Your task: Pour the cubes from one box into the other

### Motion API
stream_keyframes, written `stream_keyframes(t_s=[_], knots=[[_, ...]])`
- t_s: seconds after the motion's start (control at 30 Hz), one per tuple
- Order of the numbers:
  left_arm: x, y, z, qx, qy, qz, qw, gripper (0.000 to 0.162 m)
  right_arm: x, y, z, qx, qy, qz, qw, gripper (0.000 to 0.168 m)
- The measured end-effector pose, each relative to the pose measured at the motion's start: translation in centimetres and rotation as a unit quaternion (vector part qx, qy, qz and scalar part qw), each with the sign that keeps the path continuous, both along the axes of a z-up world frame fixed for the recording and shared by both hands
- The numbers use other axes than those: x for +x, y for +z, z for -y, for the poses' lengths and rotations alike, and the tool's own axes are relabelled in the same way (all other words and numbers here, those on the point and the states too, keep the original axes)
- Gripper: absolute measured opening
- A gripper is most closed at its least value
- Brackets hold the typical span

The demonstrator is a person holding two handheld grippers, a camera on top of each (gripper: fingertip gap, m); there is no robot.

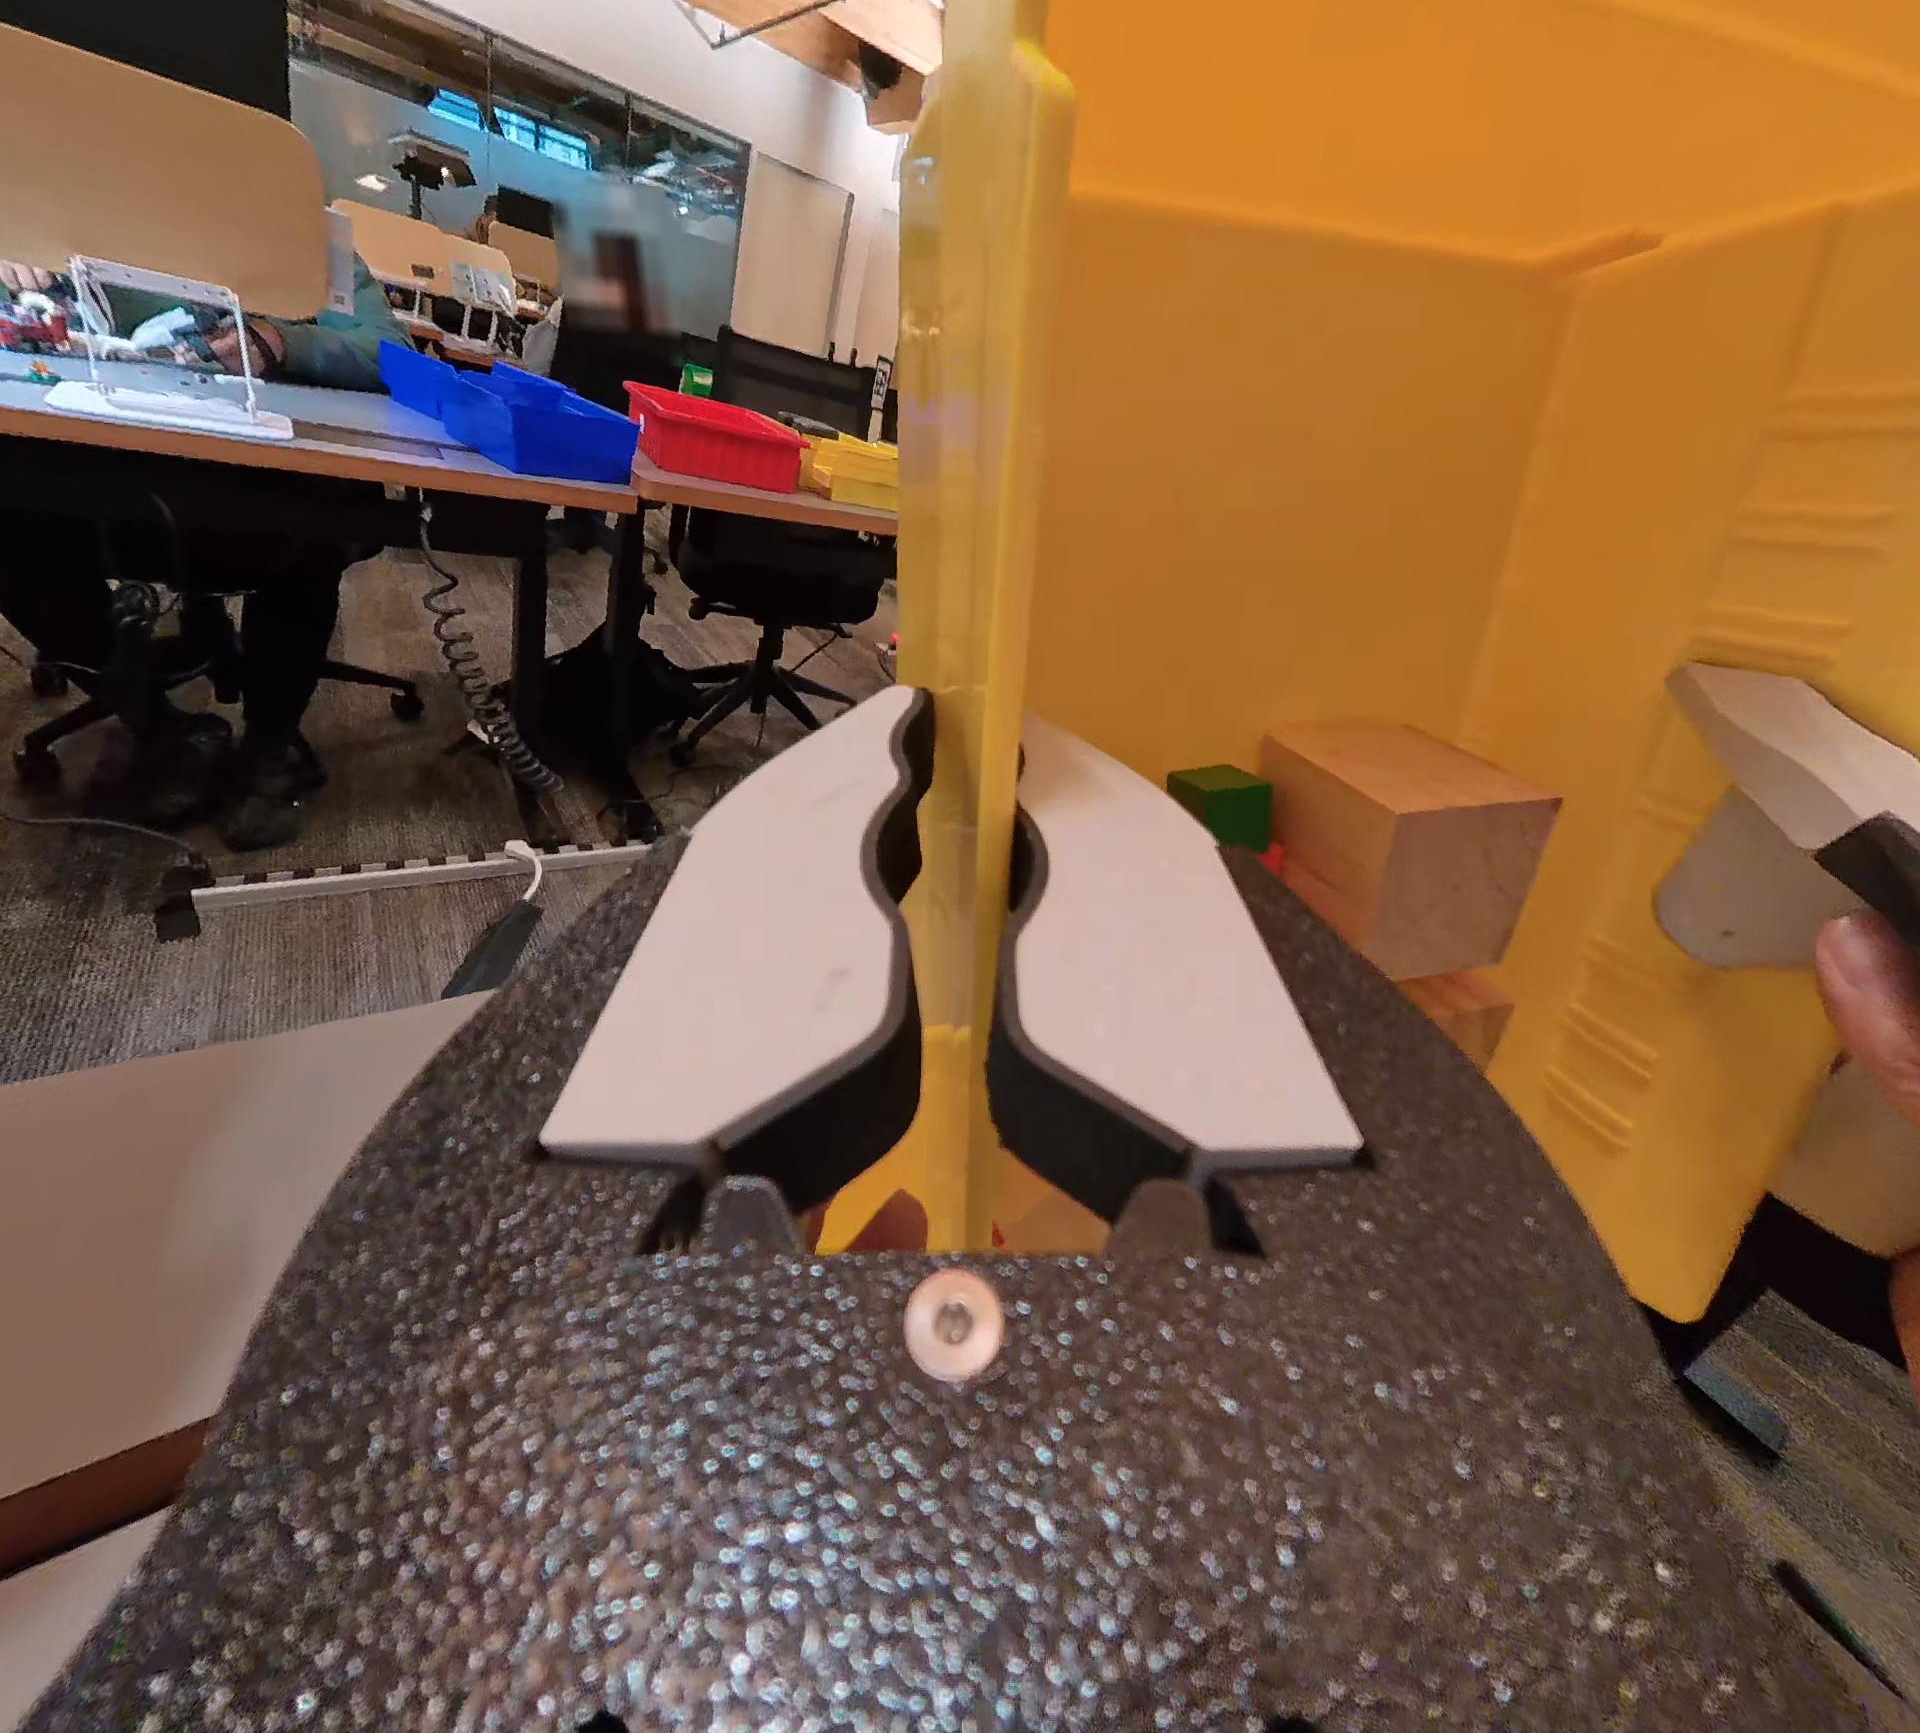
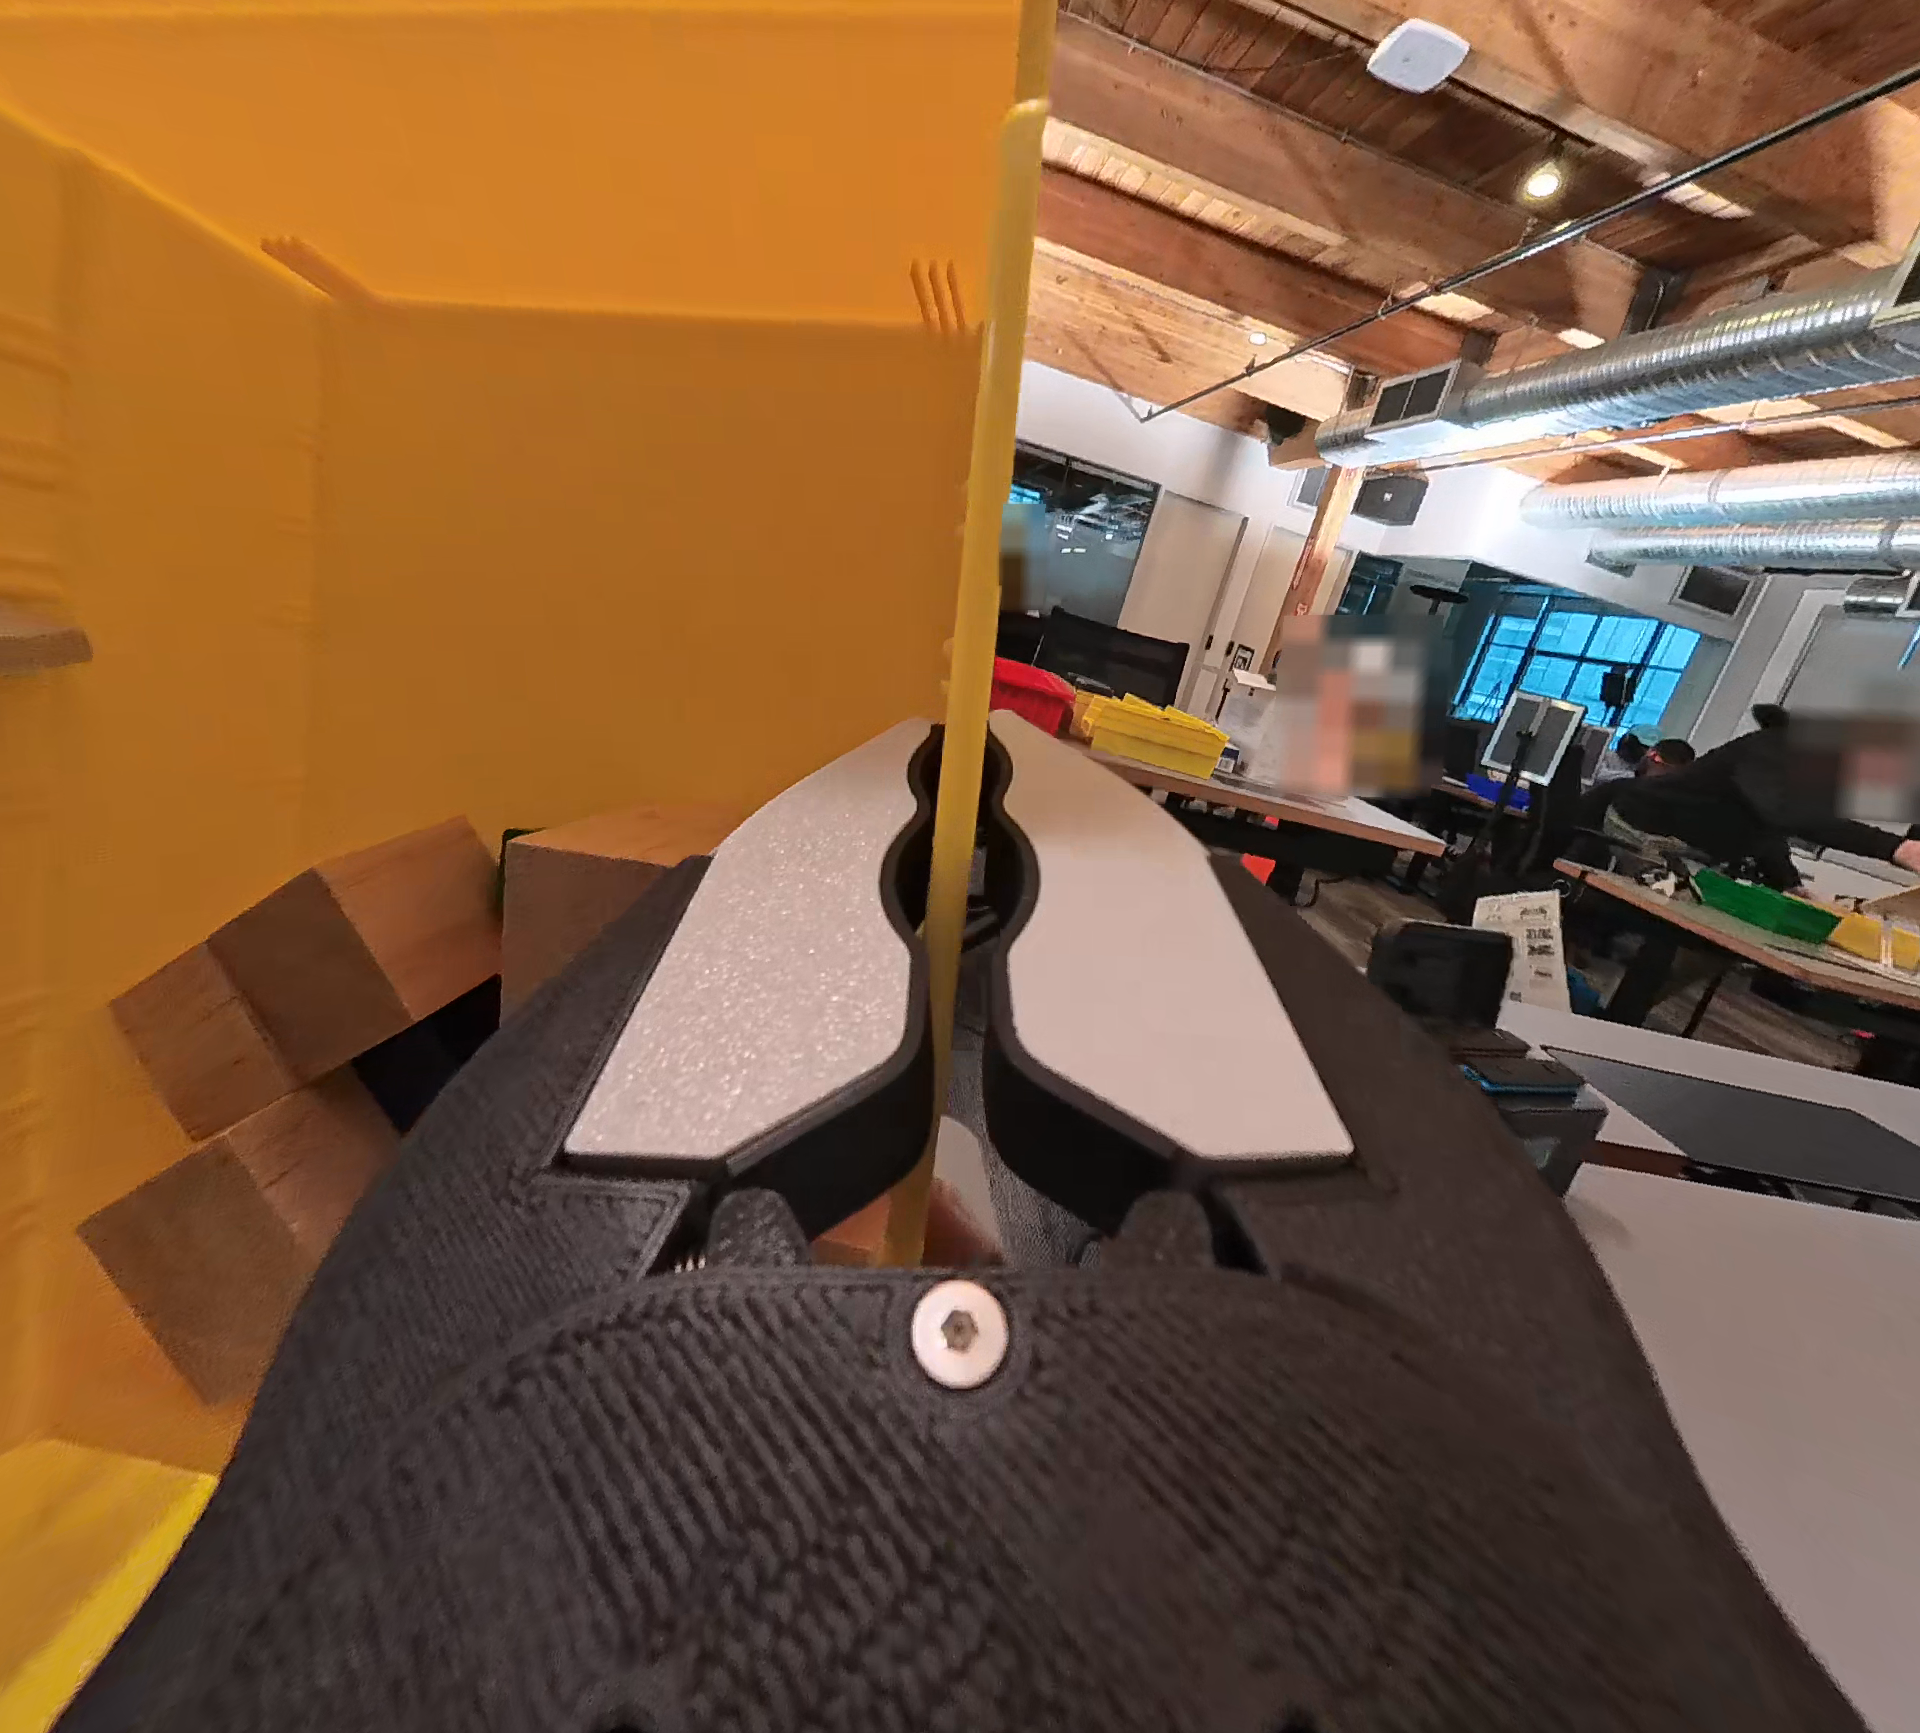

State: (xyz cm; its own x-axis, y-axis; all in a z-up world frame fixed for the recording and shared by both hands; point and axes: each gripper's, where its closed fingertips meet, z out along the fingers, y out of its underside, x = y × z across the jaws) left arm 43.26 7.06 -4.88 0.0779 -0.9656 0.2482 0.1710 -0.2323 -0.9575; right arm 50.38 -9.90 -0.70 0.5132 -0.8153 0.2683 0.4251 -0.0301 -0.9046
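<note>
Left wrist view: the left tool point(image 1: 961, 810) is clenched on one side wall of the yellow box point(image 1: 1299, 436), which is lifted and tipped steeply. The right tool point(image 2: 961, 842) is clenched on the opposite wall; its fingers point(image 1: 1787, 758) show at the far wall in the left wrist view. Inside the box, the wooden cubes point(image 1: 1392, 836) and a small green cube point(image 1: 1224, 800) lie piled against the lower end. In the right wrist view the cubes point(image 2: 312, 956) lie just beside the tool. The receiving box cannot be seen. Judged step: pouring, with the cubes not yet out. The next move calls for further tilt, both grips kept firm, and the lower rim aligned over the second box.
</note>
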Motion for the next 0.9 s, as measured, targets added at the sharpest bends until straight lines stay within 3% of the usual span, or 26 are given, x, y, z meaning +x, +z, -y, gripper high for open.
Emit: stream_keyframes(t_s=[0.2, 0.63, 0.9], knots=[[-0.5, 0.6, 0.6, 0.009, -0.003, 0.023, 1.0, 0.01, -0.5, 0.5, 0.5, 0.014, 0.002, 0.026, 1.0, 0.005], [-0.5, -1.1, 0.0, -0.001, 0.006, -0.006, 1.0, 0.011, 0.1, -0.5, -0.5, -0.016, -0.013, 0.029, 0.999, 0.003], [-1.1, 0.6, -0.1, 0.015, -0.001, 0.015, 1.0, 0.012, -0.6, 1.2, -0.5, -0.006, -0.013, 0.055, 0.998, 0.003]])
